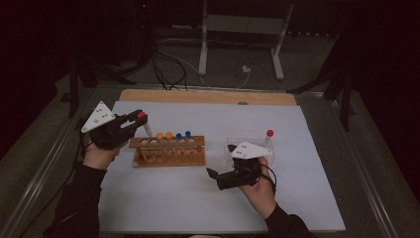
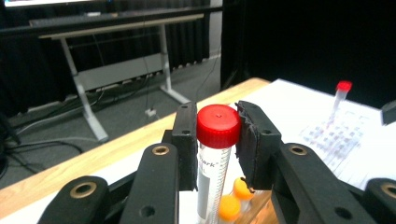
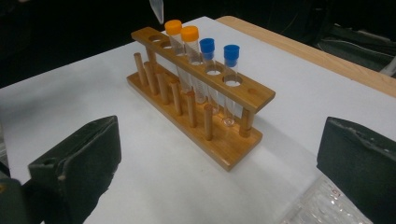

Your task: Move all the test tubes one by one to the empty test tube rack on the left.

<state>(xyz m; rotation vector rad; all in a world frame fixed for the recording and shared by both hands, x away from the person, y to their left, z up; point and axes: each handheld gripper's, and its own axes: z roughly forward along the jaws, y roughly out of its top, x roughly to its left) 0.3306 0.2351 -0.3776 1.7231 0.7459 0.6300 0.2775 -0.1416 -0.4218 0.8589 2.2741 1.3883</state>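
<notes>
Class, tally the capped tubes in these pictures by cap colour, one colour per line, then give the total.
Red caps: 2, one tube clamped in the left tool, one standing in the clear rack.
Orange caps: 2, in the wooden rack.
Blue caps: 2, in the wooden rack.
Total: 6

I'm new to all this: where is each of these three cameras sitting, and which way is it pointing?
High view: above the person's side, looking forward and down on the table; both forearms, the left gripper and right gripper show.
Left gripper view: rides the left gripper, looking along its jaws, shut on a red-capped tube.
Right gripper view: rides the right gripper, looking between its open jaws at the wooden rack.
Shared: the wooden rack with orange- and blue-capped tubes appears in the high and right gripper views.
</notes>
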